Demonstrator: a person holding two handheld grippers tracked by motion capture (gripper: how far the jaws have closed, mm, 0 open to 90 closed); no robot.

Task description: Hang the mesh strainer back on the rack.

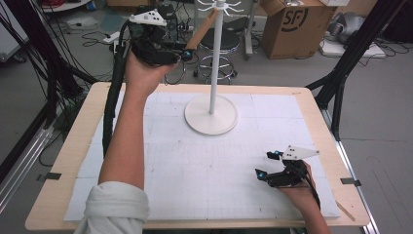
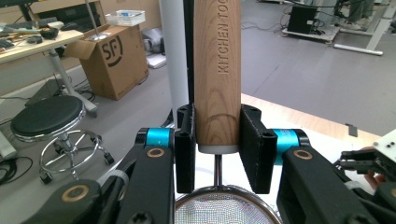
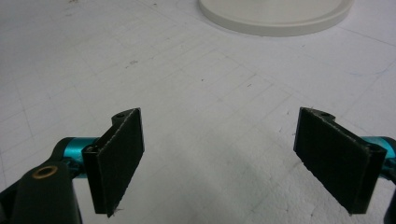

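So here's where we're at: our left gripper (image 1: 187,52) is lifted up over the far left part of the table (image 1: 68,161), and its jaws are clamped tight on the wooden handle (image 2: 217,70) of a strainer. In the left gripper view the handle stands between the two pads, pressed on both sides, with "KITCHEN TOO" stamped along it, and the strainer's mesh bowl (image 2: 223,207) sits right below the jaws, near the camera. From the high view the handle (image 1: 202,30) slants up and right toward the top of the white stand (image 1: 213,63), just beside its pole near the hooks. The stand's round base (image 1: 211,116) sits on the white mat, far centre. Our right gripper (image 1: 268,164) rests low at the near right of the mat, jaws spread wide with nothing between them.
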